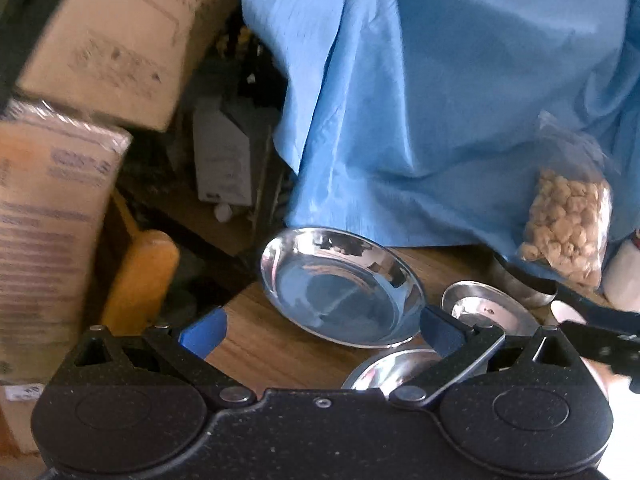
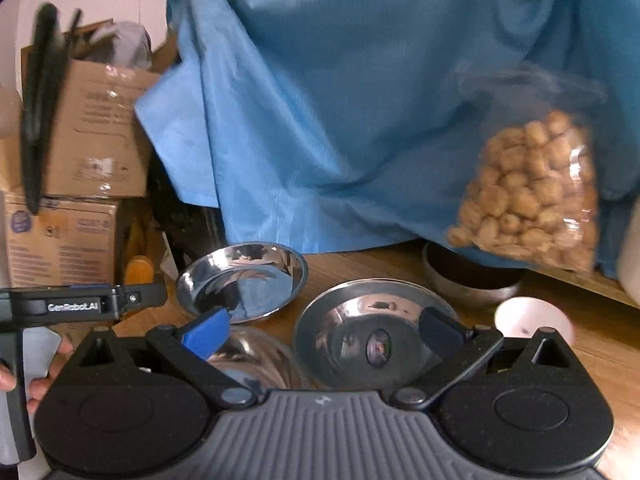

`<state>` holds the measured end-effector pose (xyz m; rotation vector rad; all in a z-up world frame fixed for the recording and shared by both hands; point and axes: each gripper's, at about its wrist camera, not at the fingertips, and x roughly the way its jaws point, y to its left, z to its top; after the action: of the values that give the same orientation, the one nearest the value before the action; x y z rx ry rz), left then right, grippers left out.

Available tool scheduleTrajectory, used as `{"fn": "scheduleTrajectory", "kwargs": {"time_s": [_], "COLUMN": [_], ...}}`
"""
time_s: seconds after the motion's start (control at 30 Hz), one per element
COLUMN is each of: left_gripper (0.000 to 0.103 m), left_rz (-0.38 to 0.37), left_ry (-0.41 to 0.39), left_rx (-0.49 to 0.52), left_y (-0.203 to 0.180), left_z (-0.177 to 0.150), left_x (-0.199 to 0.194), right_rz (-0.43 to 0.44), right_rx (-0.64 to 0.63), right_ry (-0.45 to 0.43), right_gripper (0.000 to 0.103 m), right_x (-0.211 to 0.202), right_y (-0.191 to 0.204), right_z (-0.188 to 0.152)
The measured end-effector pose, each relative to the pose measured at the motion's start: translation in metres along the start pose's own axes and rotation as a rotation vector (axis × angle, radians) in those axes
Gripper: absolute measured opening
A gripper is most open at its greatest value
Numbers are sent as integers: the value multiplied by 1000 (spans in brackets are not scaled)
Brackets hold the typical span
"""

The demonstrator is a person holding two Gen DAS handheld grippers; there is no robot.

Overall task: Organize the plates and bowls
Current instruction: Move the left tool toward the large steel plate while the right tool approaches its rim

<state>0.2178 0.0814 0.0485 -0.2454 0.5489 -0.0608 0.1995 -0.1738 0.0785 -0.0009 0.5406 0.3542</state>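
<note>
I see blue cloth [image 2: 360,112] draped behind wooden table [image 2: 580,344]. Steel plates on table: far one [image 1: 340,292], nearer one [image 2: 372,332] between my right gripper [image 2: 324,338] fingers. Both grippers, left gripper [image 1: 320,330] too, spread wide, empty. Only right view shows white cup [image 2: 532,318]; only left shows orange chair [image 1: 140,276].

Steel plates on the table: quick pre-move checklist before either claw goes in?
1. Left claw open, holding nothing: ok.
2. Right claw open, holding nothing: ok.
3. Large steel plate unobstructed, flat on wooden table: ok.
4. Plates already stacked: not ok; large plate, upturned plate and near bowl lie separately.
5. Snack bag clear of plates: ok, sits behind.
6. Plates overlapping at rims: cannot tell.
</note>
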Motion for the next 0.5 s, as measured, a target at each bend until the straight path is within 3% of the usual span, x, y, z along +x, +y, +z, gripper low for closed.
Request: {"fn": "scheduleTrajectory", "kwargs": {"time_s": [0.33, 0.5], "left_gripper": [102, 92], "left_rz": [3, -4], "left_ry": [68, 84], "left_rx": [-98, -106], "left_y": [17, 20], "left_z": [7, 9], "left_x": [42, 56], "right_rz": [155, 206], "right_rx": [-35, -86], "right_ry": [167, 201], "right_gripper": [103, 91], "right_x": [92, 131], "right_y": [-12, -11], "right_z": [28, 44]}}
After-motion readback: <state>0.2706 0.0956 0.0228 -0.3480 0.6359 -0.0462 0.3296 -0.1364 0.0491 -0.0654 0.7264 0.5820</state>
